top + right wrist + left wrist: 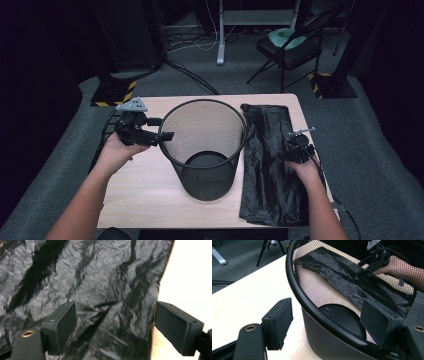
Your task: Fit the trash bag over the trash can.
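Table (150, 185): left gripper (167, 129) straddles bin (205, 150) rim; bag (272, 165) flat.

Black bag (107, 290) blurred, cut off at picture's edges (right gripper view)

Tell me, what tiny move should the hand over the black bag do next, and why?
Probably lower the right gripper a little and close it on the black bag. Its jaws stand open just above the bag's edge, and the bag lies flat on the table beside the bin. The left gripper is open too, with the bin's rim between its jaws, seemingly ready to steady it.
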Tool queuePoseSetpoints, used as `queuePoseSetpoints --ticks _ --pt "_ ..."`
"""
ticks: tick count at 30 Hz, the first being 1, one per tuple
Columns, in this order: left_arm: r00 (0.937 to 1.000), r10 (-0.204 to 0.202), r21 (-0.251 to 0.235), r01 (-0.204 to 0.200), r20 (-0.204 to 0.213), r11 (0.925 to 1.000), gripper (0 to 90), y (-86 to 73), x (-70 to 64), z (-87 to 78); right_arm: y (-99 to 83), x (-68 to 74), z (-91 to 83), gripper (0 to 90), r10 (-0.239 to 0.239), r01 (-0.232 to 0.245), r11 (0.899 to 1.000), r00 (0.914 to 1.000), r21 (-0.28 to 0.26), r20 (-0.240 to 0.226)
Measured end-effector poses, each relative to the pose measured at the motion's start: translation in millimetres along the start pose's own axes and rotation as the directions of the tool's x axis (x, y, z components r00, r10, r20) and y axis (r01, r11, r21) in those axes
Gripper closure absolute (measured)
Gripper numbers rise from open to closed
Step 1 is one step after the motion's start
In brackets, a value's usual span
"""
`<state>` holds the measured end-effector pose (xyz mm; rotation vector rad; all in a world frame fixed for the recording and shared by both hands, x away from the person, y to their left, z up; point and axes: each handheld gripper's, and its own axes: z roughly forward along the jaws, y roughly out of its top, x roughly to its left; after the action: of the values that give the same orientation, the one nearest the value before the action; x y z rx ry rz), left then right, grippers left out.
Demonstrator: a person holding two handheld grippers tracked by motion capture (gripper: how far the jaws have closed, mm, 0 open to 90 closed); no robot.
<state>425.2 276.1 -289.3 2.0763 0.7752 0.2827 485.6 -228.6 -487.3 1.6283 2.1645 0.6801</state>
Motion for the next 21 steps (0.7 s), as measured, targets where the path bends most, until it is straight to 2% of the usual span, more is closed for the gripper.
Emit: queuePoseSetpoints --ticks 6,13,15,17,21 --pt "1.0 -0.003 0.003 0.003 0.001 1.0 25.7 0.6 1.6 0.2 12.0 2.9 7.6 10.1 0.001 -0.001 1.0 1.0 -0.021 0.004" --pt "1.0 -0.002 0.006 0.002 -0.001 1.0 25.7 0.8 0.9 -0.6 18.3 2.9 14.6 5.0 0.019 -0.017 0.999 0.999 -0.035 0.041" --pt "1.0 -0.001 0.008 0.001 -0.001 1.0 25.7 1.0 0.5 0.0 18.0 2.4 16.1 3.1 0.031 -0.03 0.999 0.9991 -0.027 0.03" --pt "1.0 0.0 0.014 0.0 -0.002 0.9999 25.7 1.5 0.0 0.6 17.3 2.9 19.4 0.0 0.032 -0.032 0.999 0.9986 -0.011 0.043" --pt "0.9999 0.009 0.029 -0.009 -0.005 0.9995 25.9 3.0 -1.1 3.1 15.5 2.0 24.3 0.0 0.034 -0.034 0.999 0.9985 -0.004 0.043"
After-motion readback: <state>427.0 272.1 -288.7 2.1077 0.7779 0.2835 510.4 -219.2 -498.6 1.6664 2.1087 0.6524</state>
